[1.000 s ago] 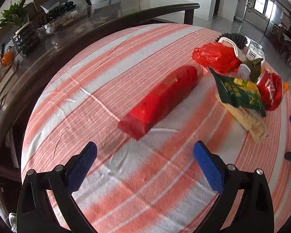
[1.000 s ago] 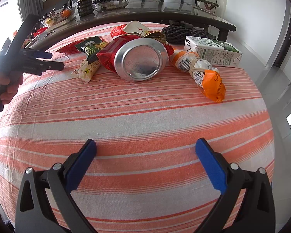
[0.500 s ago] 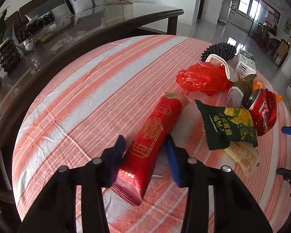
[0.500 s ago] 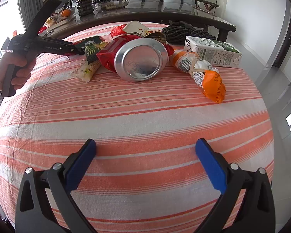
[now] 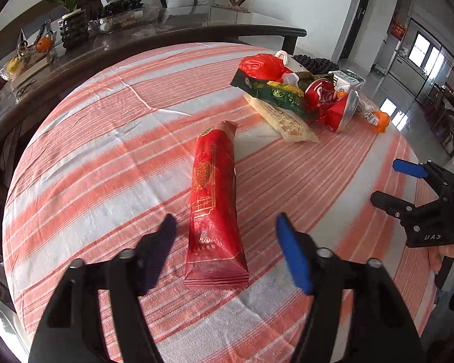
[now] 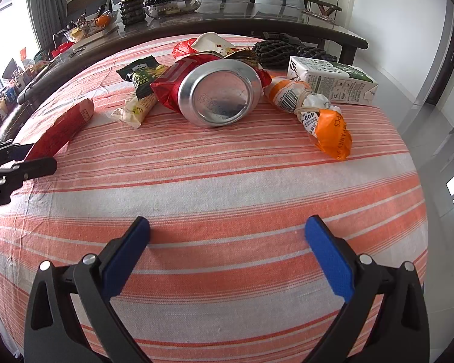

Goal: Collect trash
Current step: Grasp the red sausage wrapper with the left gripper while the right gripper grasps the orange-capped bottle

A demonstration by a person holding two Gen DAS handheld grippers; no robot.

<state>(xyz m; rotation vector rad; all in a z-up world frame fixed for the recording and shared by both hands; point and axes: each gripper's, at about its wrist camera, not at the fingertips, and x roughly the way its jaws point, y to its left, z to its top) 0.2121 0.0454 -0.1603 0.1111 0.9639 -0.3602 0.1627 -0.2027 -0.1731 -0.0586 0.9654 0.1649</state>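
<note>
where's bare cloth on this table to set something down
Free: the wide stretch of striped tablecloth between the right gripper and the crushed can. Crowded: the far pile around the can, milk carton and green wrapper.

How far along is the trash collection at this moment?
Done: nothing visibly collected. In hand: the left tool, jaws opening, straddles the long red wrapper without gripping it. Left: the green packet, crushed can, carton and orange wrapper; right tool open, idle.

An orange-striped tablecloth (image 6: pixel 227 187) (wrinkled) carries a red wrapper (image 5: pixel 215 199), a crushed can (image 6: pixel 218 93), and a carton (image 6: pixel 333 80).
</note>
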